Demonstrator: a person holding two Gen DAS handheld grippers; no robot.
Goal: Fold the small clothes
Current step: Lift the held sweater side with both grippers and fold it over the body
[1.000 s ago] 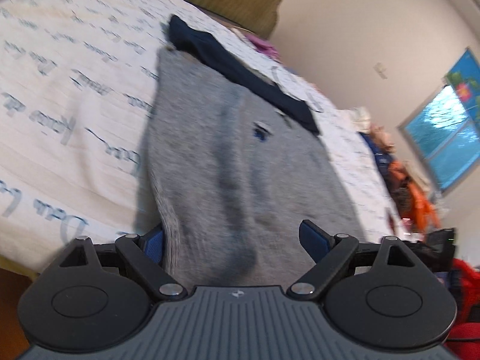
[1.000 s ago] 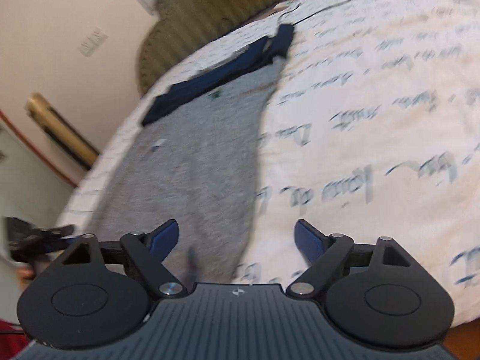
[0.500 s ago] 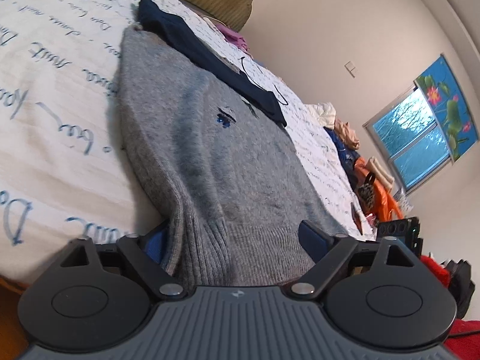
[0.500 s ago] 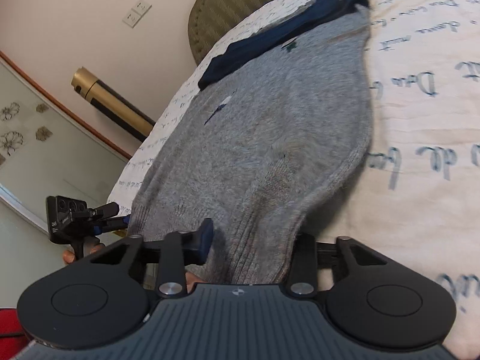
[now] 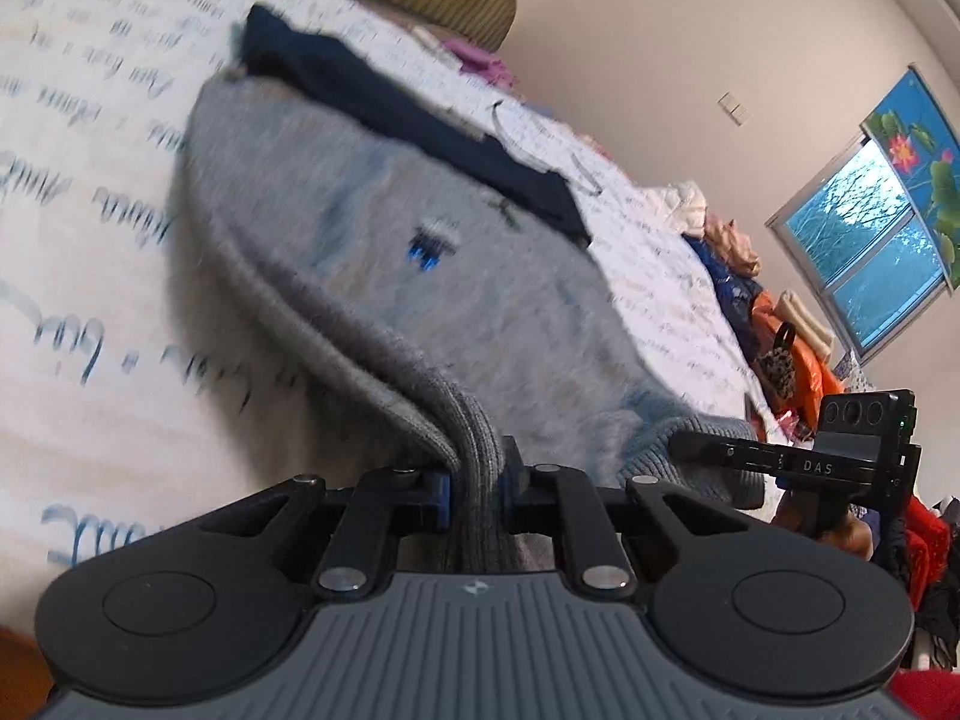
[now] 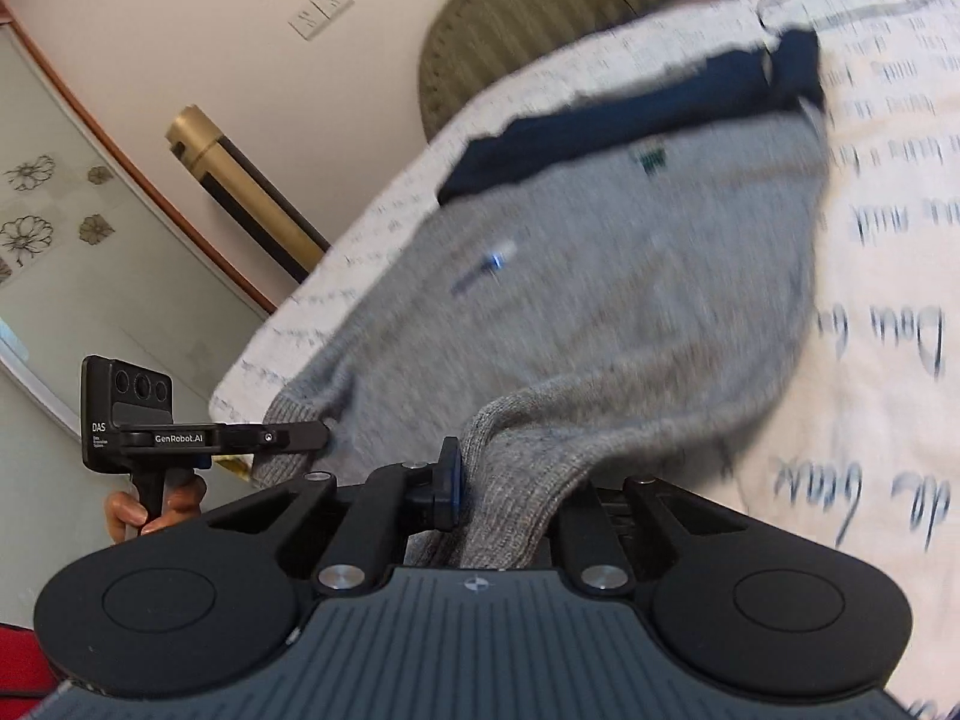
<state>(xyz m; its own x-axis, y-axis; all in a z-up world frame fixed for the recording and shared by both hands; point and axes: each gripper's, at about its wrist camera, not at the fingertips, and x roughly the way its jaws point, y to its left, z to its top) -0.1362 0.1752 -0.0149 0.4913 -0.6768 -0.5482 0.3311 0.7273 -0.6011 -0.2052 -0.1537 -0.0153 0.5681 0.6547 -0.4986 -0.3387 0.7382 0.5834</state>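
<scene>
Grey sweater lies flat on the bed, navy collar end at 12 o'clock, ribbed hem at 6. Left tool is clamped on the hem's left corner, right tool pinches the hem's other corner. Both grip the hem so it can likely be lifted evenly and carried toward the collar for a half fold; frames are motion-blurred
</scene>
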